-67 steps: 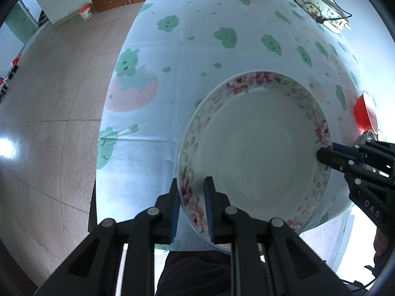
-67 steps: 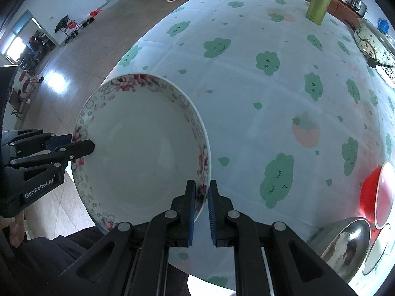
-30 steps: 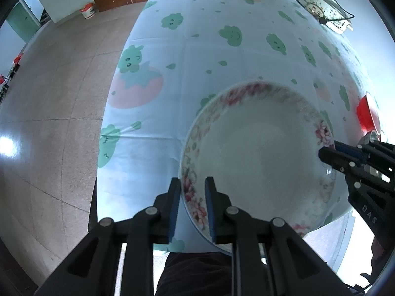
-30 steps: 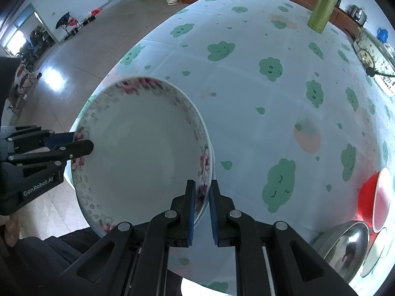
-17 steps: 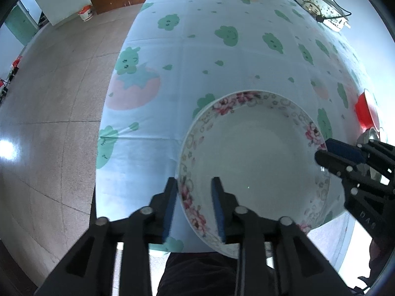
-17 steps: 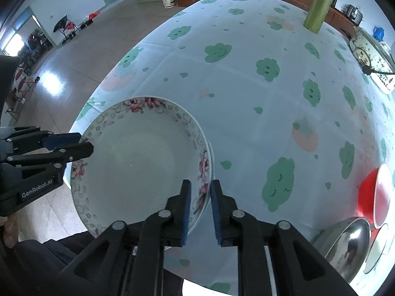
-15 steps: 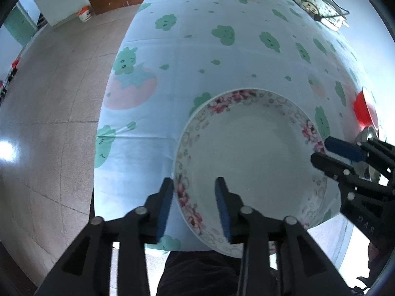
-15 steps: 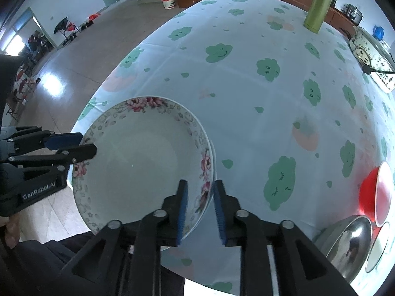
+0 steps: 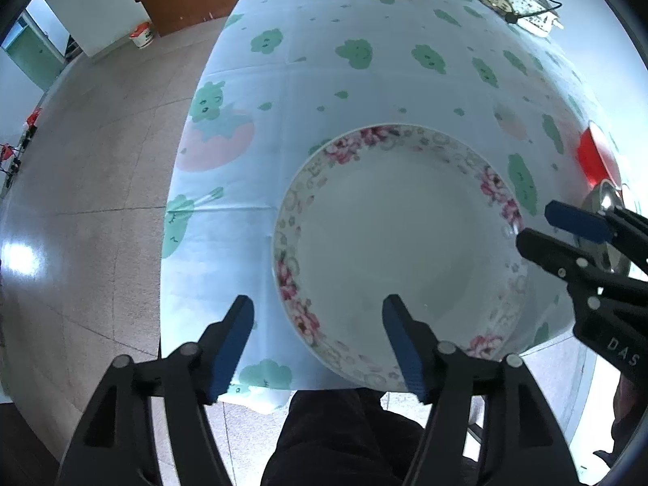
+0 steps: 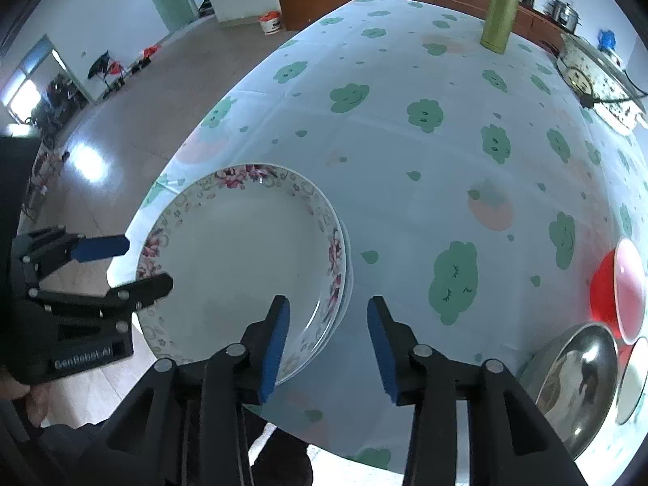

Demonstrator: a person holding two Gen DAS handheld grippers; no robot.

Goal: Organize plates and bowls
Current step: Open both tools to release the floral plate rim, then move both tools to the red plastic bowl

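The big bench [image 10: 445, 129] fills most of both views, and it has a light blue cloth with green clouds and pink strawberries on it. Near its front edge sits a white flowered plate [image 9: 401, 243], low and in the middle of the left wrist view and at the lower left of the right wrist view. Nothing is in the plate. In the right wrist view a second rim peeks out under its right side, so it lies on top of another plate [image 10: 347, 279]. At the lower right of that view there is a shiny metal bowl [image 10: 575, 380], and nothing can be seen inside it but reflections. Just above the metal bowl is a red bowl [image 10: 607, 287] that is pale inside. A tall green bottle [image 10: 499, 20] stands at the far end of the bench, at the top of the frame. The left gripper [image 9: 318, 342] is opening, and its blue pads stand on both sides of the plate's near rim without touching it. The right gripper [image 10: 328, 344] is opening too, with the plate's right rim between its pads, and they do not press on it.
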